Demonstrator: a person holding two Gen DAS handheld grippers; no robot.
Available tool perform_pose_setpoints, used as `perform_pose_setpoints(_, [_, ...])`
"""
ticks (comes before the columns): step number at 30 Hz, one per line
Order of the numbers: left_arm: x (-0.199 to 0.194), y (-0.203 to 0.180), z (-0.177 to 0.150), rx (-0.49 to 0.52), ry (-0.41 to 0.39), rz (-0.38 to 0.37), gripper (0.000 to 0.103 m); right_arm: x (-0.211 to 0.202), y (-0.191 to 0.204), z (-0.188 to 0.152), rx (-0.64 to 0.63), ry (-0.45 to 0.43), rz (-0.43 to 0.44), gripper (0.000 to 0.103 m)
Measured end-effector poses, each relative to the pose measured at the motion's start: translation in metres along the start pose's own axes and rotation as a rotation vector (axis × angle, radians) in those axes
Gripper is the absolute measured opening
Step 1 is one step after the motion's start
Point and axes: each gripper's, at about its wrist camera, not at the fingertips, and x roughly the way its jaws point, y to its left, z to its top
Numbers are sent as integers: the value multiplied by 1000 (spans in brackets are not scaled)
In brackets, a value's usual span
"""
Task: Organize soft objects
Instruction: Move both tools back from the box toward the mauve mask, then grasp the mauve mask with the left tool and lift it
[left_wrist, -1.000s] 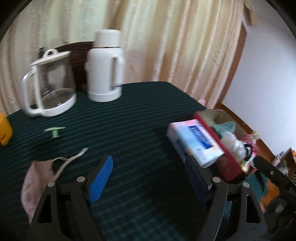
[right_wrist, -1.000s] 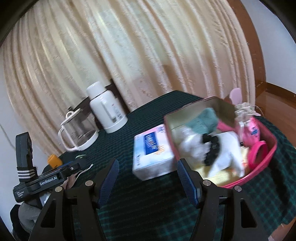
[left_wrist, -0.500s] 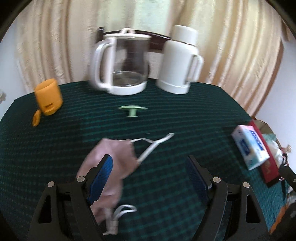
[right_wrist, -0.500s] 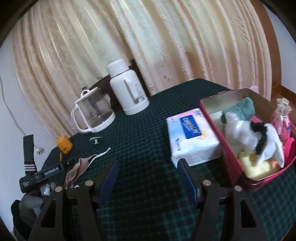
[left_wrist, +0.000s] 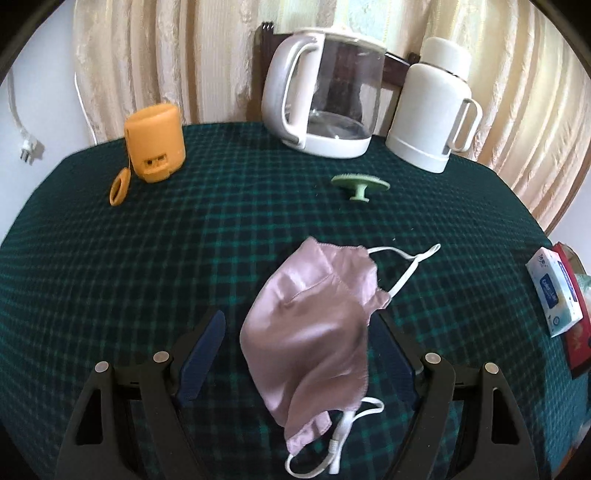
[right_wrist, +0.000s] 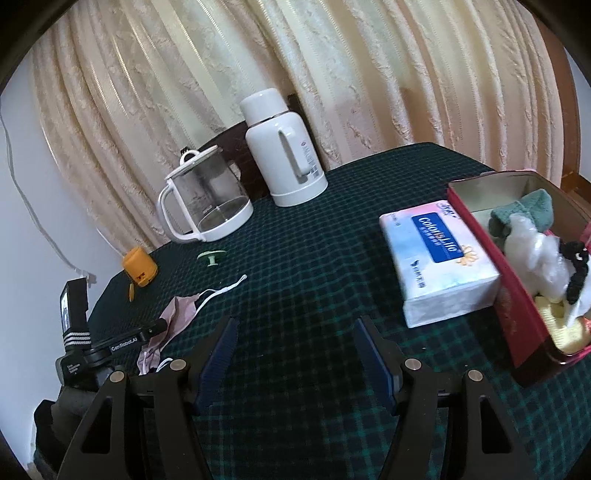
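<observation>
A pink satin face mask (left_wrist: 306, 325) with white ear loops lies crumpled on the green plaid tablecloth (left_wrist: 147, 277). My left gripper (left_wrist: 301, 317) hangs over it, open, one blue pad on each side of the mask and neither pressing it. In the right wrist view the mask (right_wrist: 181, 314) is far left, beside the left tool's black body (right_wrist: 110, 347). My right gripper (right_wrist: 295, 328) is open over bare cloth, holding nothing. A red tin box (right_wrist: 517, 314) at the right holds a green cloth (right_wrist: 528, 210), a white plush (right_wrist: 532, 251) and other soft items.
A tissue pack (right_wrist: 439, 258) lies against the box's left side. A glass kettle (left_wrist: 325, 96) and a white thermos (left_wrist: 432, 110) stand at the back. An orange cylinder (left_wrist: 155, 147) sits back left and a green disc (left_wrist: 360, 182) mid-table. Curtains hang behind the table.
The left gripper swung left, away from the box and tissue pack, and came down over the mask, which now lies between its fingers. The right gripper drew leftward; the box slid to its view's right edge.
</observation>
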Motion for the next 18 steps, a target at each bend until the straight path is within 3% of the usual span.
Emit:
perform_pose_setpoints(4, [11, 11, -2, -47, 45, -30, 81, 6, 10, 0, -20, 14, 4, 69])
perform_pose_setpoints(6, [15, 16, -3, -78, 62, -46, 75, 9, 15, 0, -30, 18, 6, 69])
perform_pose_setpoints(8, [15, 20, -3, -101, 57, -63, 43, 12, 21, 2, -48, 24, 10, 69])
perform_pose_setpoints(10, [14, 21, -3, -102, 54, -61, 21, 16, 28, 3, -65, 29, 16, 69])
perform_pose_setpoints(11, [15, 21, -3, -101, 57, -63, 16, 19, 33, 5, -76, 35, 24, 69])
perform_pose_setpoints(14, [12, 25, -4, -122, 54, -86, 8, 27, 45, 9, -108, 47, 42, 69])
perform_pose_setpoints(18, [-10, 27, -2, -130, -31, -113, 7, 41, 59, 17, -147, 70, 60, 69])
